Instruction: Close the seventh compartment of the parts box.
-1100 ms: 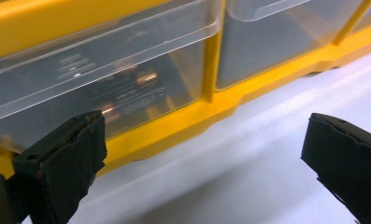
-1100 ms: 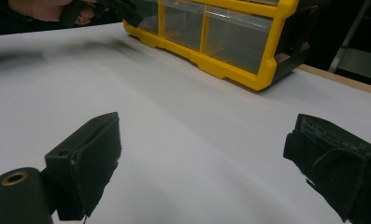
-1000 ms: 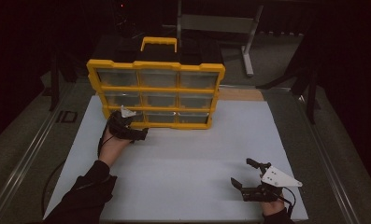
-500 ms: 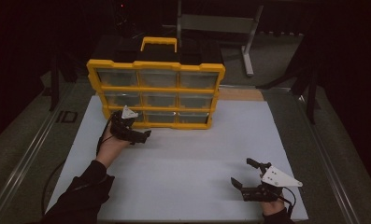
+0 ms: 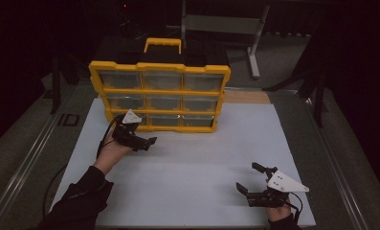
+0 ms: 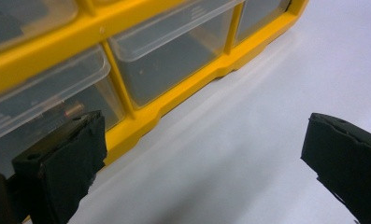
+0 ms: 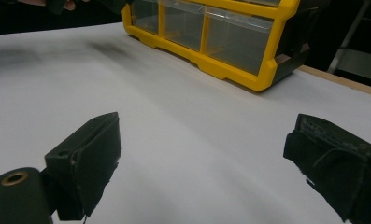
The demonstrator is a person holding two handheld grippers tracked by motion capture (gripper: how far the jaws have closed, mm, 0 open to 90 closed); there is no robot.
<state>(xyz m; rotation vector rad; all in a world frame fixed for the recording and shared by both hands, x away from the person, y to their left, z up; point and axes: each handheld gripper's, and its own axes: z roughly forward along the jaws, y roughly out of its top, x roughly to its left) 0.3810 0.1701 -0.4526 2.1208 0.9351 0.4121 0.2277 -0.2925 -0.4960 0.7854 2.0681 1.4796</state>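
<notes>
While your left gripper (image 5: 147,142) hangs just off the bottom-left corner of the yellow plastic drawer cabinet with clear drawers (image 5: 160,94), notice it has drifted back: a second ago it sat tight against the lowest row, and now it is out over the white tabletop (image 5: 187,167) with its jaws swung to the right. In the left gripper view those jaws stand wide apart with nothing between them, and the clear bottom-left drawer (image 6: 43,116) lies just past one black pad. So that drawer is not gripped, and it looks flush with its neighbours; I'd judge you are lining up again for the pull rather than finishing one.

Your right gripper (image 5: 254,184) has not budged. It rests near the front right of the tabletop, well apart from the cabinet, jaws spread and empty. The cabinet itself stands upright at the far edge, handle on top, unmoved.
</notes>
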